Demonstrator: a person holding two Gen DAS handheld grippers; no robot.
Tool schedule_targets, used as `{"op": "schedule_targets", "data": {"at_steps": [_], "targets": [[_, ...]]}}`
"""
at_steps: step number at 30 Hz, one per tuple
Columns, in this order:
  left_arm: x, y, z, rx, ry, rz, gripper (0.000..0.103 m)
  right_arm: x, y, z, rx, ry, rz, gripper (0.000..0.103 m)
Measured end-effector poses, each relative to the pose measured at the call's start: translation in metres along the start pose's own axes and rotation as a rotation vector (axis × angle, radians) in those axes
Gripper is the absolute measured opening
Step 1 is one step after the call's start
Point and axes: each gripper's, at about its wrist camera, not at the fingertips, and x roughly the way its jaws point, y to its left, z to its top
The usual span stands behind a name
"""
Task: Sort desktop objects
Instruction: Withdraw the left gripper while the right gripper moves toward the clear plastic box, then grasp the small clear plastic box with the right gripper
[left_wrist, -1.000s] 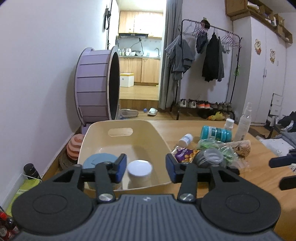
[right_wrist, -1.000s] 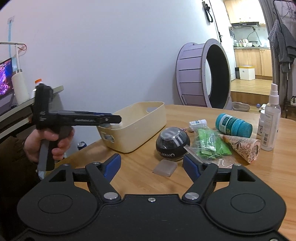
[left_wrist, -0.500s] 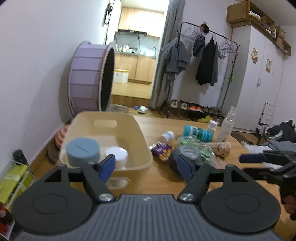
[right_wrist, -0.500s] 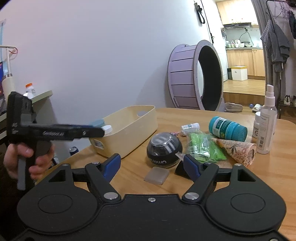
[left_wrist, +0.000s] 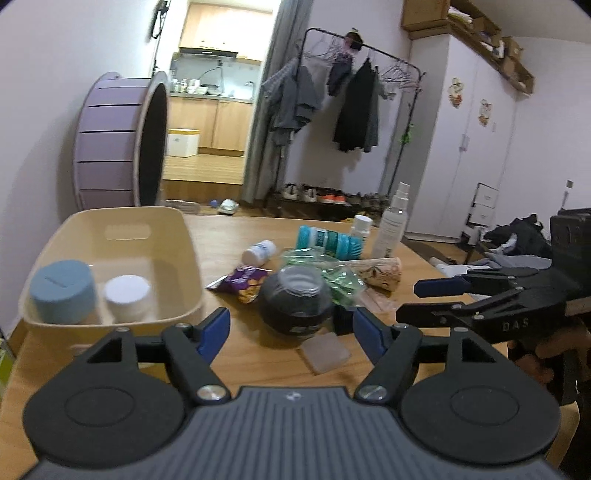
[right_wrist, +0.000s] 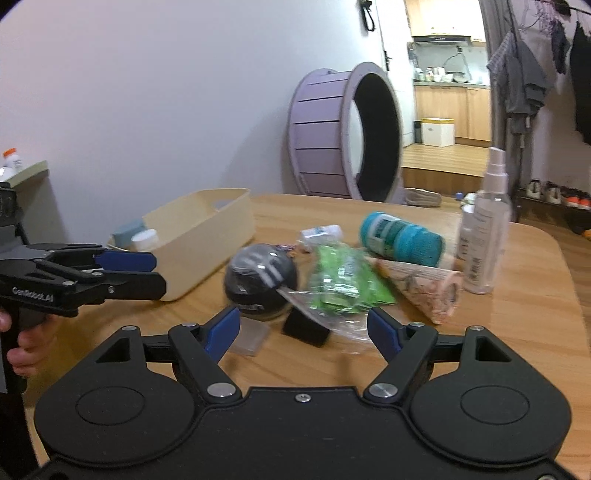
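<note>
A big purple running wheel (left_wrist: 118, 140) stands upright on the floor against the white wall, just behind the tabletop (left_wrist: 229, 236). Past it an open doorway shows a kitchen with wooden cabinets (left_wrist: 210, 122) and a white box (left_wrist: 183, 142) on its floor. To the right, dark clothes hang on a black garment rack (left_wrist: 354, 107), with shoes (left_wrist: 321, 195) lined up beneath. White wardrobe doors (left_wrist: 476, 155) carry two small stickers, perhaps cartoon figures.
</note>
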Motion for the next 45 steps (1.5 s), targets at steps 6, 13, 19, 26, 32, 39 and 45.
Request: {"op": "schedule_targets", "data": {"at_steps": [6, 13, 19, 26, 32, 39, 45], "targets": [[0.006, 0.000, -0.007, 0.023, 0.003, -0.038, 0.073, -0.001, -0.001, 0.001, -0.001, -0.014, -0.031, 0.075], [-0.002, 0.004, -0.007, 0.027, -0.001, -0.034, 0.073, 0.013, 0.009, 0.007, -0.031, -0.013, 0.001, 0.075], [-0.016, 0.007, -0.007, 0.024, -0.016, -0.036, 0.073, 0.028, 0.027, 0.016, -0.118, -0.007, 0.053, 0.075], [-0.028, 0.018, -0.007, -0.008, -0.026, -0.009, 0.073, 0.044, 0.037, 0.011, -0.137, 0.051, 0.096, 0.075], [-0.032, 0.015, -0.004, -0.027, -0.020, -0.001, 0.073, 0.047, 0.048, 0.001, -0.142, 0.115, 0.152, 0.057], [-0.032, 0.008, -0.007, 0.001, 0.000, -0.003, 0.073, 0.051, 0.054, -0.002, -0.143, 0.143, 0.148, 0.045], [-0.025, 0.009, -0.008, -0.007, -0.001, -0.011, 0.073, 0.062, 0.052, -0.002, -0.117, 0.152, 0.108, 0.049]]}}
